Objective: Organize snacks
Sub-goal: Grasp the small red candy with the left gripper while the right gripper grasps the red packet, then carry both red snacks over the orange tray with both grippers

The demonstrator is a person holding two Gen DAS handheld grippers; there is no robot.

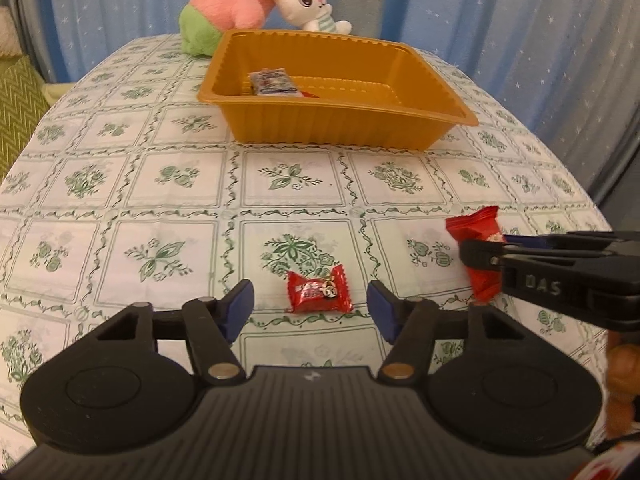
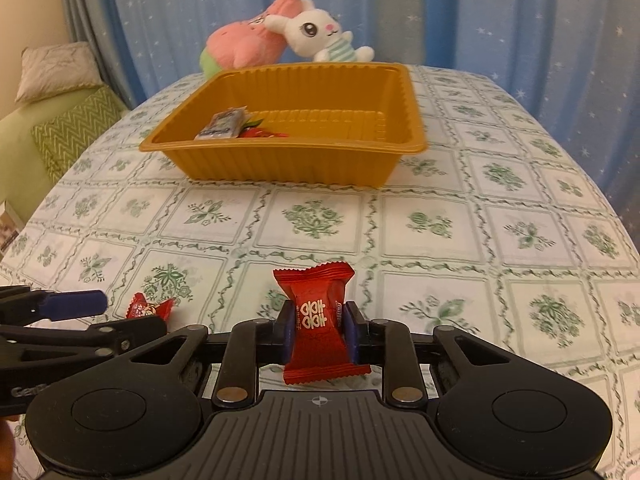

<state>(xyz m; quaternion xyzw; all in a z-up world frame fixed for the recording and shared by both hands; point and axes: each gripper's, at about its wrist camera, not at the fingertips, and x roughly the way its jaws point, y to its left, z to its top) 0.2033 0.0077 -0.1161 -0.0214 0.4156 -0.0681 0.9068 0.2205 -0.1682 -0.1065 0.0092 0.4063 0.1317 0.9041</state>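
Near the table's front edge we see the right gripper (image 2: 317,330) clamped on 1 red candy (image 2: 316,320) — left gripper (image 1: 310,306), unclenched, straddles another candy (image 1: 319,294); next, squeeze and carry both to the tray (image 1: 340,128).

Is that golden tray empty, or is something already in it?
Not empty: the golden tray holds a silvery snack packet and something red.

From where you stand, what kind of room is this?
Probably a home, maybe a bedroom or living room. A floral tablecloth covers the table, two plush toys sit at its far edge before starry blue curtains, and a cushioned seat with a pillow stands left.
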